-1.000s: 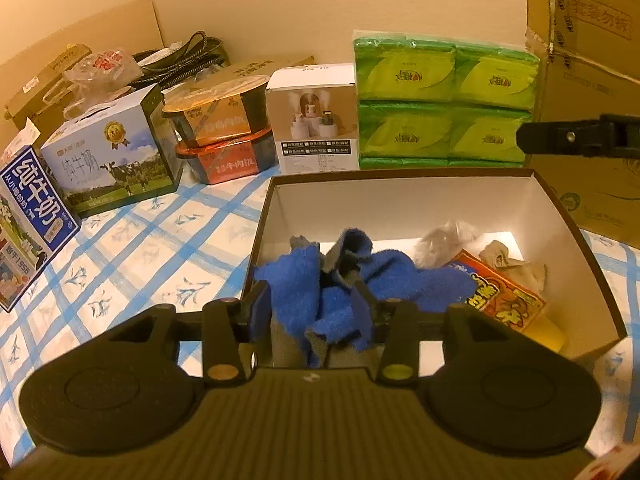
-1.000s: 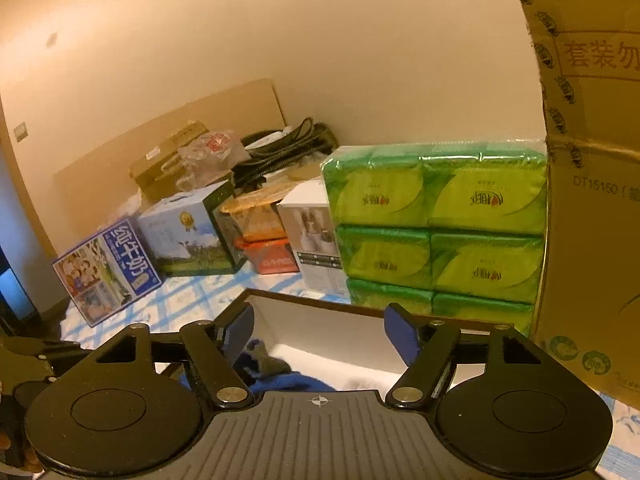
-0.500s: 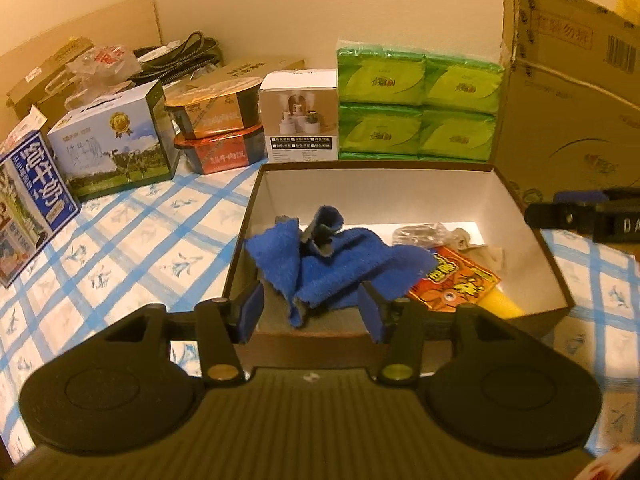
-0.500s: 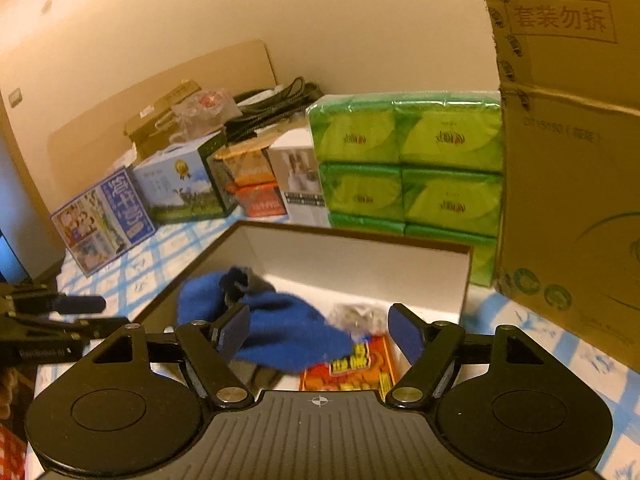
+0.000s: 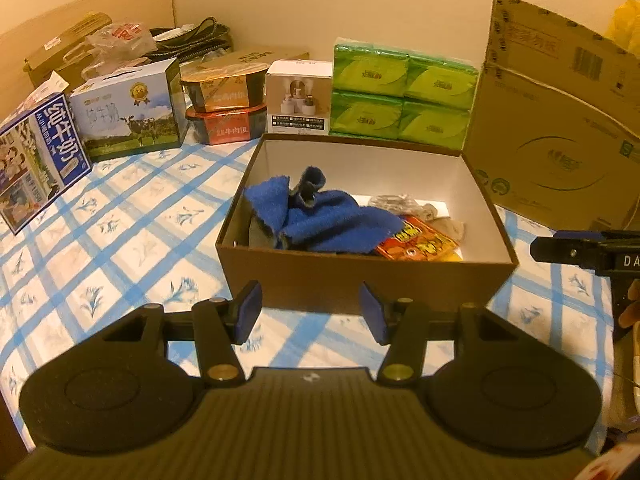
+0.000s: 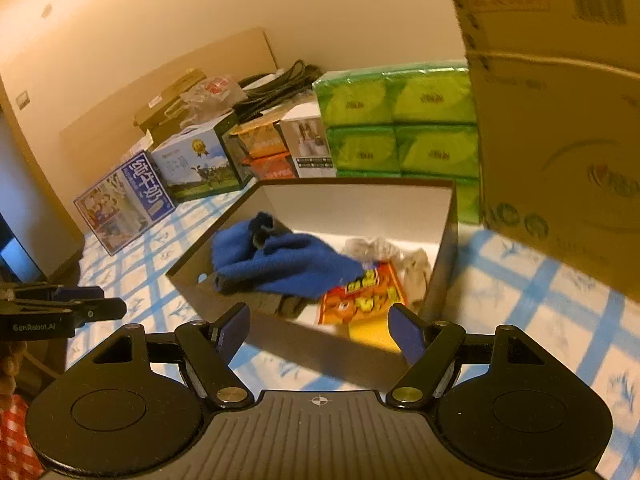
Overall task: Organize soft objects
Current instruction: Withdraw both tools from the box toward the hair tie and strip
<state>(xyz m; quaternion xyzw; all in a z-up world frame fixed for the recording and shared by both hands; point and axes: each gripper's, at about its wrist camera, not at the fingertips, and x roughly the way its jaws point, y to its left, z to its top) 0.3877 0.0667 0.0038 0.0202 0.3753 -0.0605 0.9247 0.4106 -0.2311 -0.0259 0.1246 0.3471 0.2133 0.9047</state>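
A brown open box (image 5: pixel 360 276) with a white inside sits on the blue checked sheet. In it lie a crumpled blue towel (image 5: pixel 328 220), an orange snack packet (image 5: pixel 416 242), a clear plastic bag (image 5: pixel 392 202) and a beige scrap (image 5: pixel 448 226). My left gripper (image 5: pixel 310 304) hovers in front of the box's near wall, open with nothing between its blue pads. My right gripper (image 6: pixel 318 322) is open and empty at the box's (image 6: pixel 448 240) near right corner, looking at the towel (image 6: pixel 280 264) and packet (image 6: pixel 360 296). Each gripper shows at the edge of the other's view.
Behind the box stand green tissue packs (image 5: pixel 400 96), a white carton (image 5: pixel 298 96), stacked food bowls (image 5: pixel 224 104) and two milk cartons (image 5: pixel 132 112). A big cardboard box (image 5: pixel 560 120) rises at the right. The checked sheet (image 5: pixel 120 240) stretches to the left.
Both grippers have drawn back from the box. The left one had its pads around the blue towel inside; it now hangs outside the front wall with wider jaws, and the towel stays in the box.
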